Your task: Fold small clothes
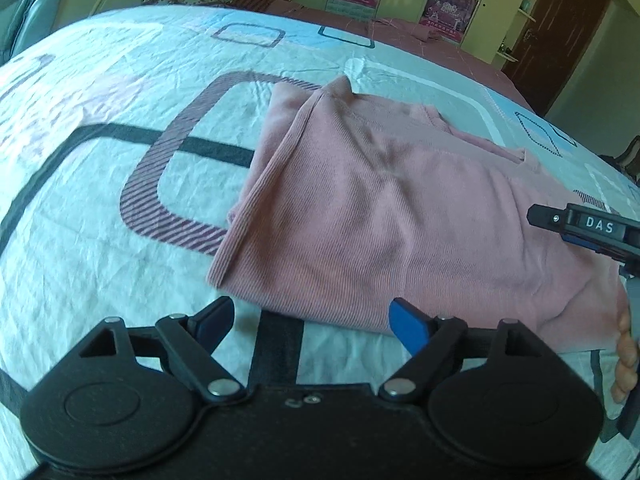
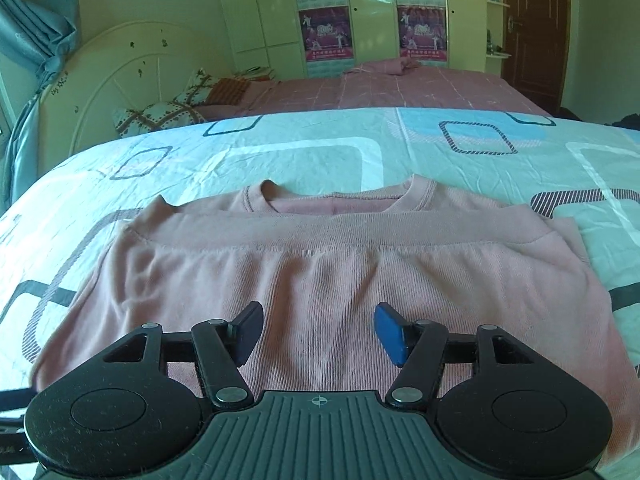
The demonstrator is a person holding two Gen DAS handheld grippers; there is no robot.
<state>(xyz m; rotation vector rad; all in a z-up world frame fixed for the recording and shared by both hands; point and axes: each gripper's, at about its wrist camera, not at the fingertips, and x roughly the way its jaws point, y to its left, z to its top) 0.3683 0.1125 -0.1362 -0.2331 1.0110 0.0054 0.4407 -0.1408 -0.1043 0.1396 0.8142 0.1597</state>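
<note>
A pink ribbed sweater lies folded on the patterned bedsheet. In the right wrist view the sweater has its hem band folded up to just below the collar. My left gripper is open and empty, hovering at the sweater's near edge. My right gripper is open and empty, just above the sweater's near half. The right gripper also shows in the left wrist view, at the sweater's right end.
The sheet has rounded-square prints and covers the near bed. Behind it lies a pink bed with pillows, a white headboard, wardrobes with posters and a brown door.
</note>
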